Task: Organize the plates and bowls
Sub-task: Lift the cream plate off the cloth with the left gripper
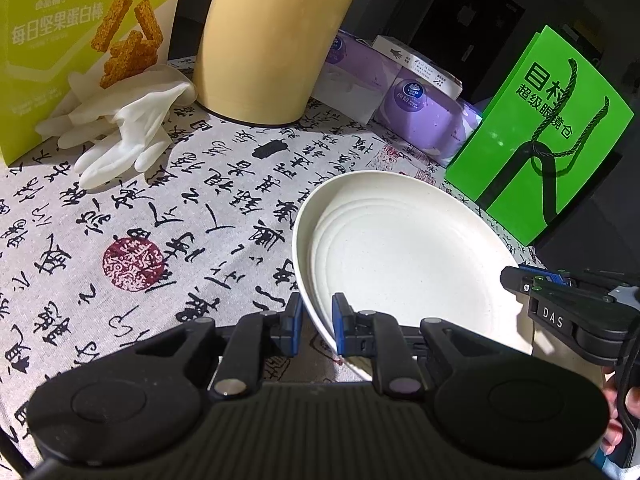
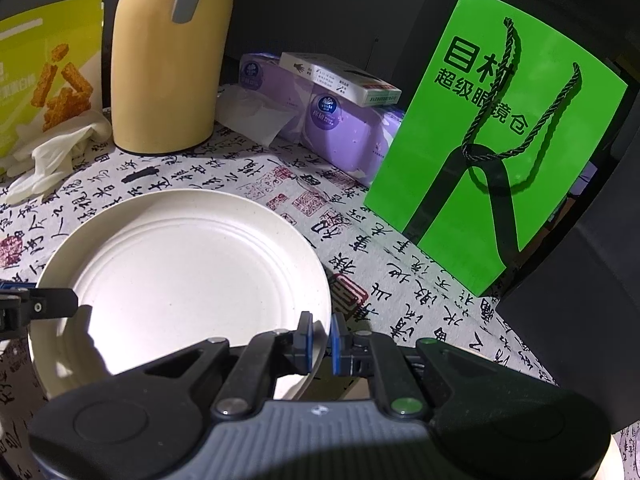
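Note:
A cream-white plate (image 1: 404,256) with ringed grooves is held tilted above the calligraphy-print tablecloth (image 1: 160,240). My left gripper (image 1: 317,326) is shut on the plate's near-left rim, blue pads on either side of the edge. My right gripper (image 2: 320,338) is shut on the plate's (image 2: 192,272) right rim. In the left wrist view the right gripper (image 1: 520,280) shows at the plate's right edge. In the right wrist view the left gripper's finger (image 2: 52,304) shows at the plate's left edge.
A tall yellow jug (image 1: 264,40) stands at the back. White rubber gloves (image 1: 120,136) lie beside a yellow-green snack box (image 1: 60,40). Purple tissue packs (image 1: 420,120) with a small white box (image 2: 340,78) on top, and a green paper bag (image 1: 536,136), stand at the back right.

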`<action>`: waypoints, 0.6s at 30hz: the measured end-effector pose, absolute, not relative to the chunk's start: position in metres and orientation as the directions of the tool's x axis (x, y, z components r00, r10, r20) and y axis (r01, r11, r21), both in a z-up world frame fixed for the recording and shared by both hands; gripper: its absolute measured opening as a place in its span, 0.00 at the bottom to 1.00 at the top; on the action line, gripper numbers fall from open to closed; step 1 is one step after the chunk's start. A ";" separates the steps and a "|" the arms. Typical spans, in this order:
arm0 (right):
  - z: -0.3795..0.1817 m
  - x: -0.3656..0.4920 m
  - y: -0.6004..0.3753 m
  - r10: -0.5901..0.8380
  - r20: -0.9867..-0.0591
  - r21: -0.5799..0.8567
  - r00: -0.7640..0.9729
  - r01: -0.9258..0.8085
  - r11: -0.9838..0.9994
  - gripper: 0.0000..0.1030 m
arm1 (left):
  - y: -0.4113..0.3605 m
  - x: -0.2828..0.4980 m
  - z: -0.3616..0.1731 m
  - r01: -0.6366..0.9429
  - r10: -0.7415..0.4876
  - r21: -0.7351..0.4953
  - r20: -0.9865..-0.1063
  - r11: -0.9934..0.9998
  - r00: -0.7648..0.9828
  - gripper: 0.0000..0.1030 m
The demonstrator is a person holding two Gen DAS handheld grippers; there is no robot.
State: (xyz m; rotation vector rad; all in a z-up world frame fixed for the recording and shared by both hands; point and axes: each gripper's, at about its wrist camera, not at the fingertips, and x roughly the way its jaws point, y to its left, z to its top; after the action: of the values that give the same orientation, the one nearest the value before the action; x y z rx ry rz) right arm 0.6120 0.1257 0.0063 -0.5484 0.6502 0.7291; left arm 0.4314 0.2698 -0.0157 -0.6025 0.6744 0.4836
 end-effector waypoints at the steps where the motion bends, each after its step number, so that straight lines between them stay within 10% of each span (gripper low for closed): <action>1: 0.007 0.612 0.125 0.428 -0.701 -0.226 0.571 -0.746 0.626 0.08 | 0.270 0.431 -0.015 -0.589 0.218 -0.354 -0.694 0.726 0.686 0.15; 18: 0.017 0.604 0.121 0.463 -0.662 -0.215 0.589 -0.742 0.636 0.08 | 0.271 0.424 -0.004 -0.588 0.248 -0.372 -0.653 0.718 0.716 0.15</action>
State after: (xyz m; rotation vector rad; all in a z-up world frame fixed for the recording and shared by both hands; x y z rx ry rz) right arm 0.6036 0.1211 0.0175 -0.5098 0.6018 0.7377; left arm 0.4241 0.2707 -0.0041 -0.6055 0.6098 0.4953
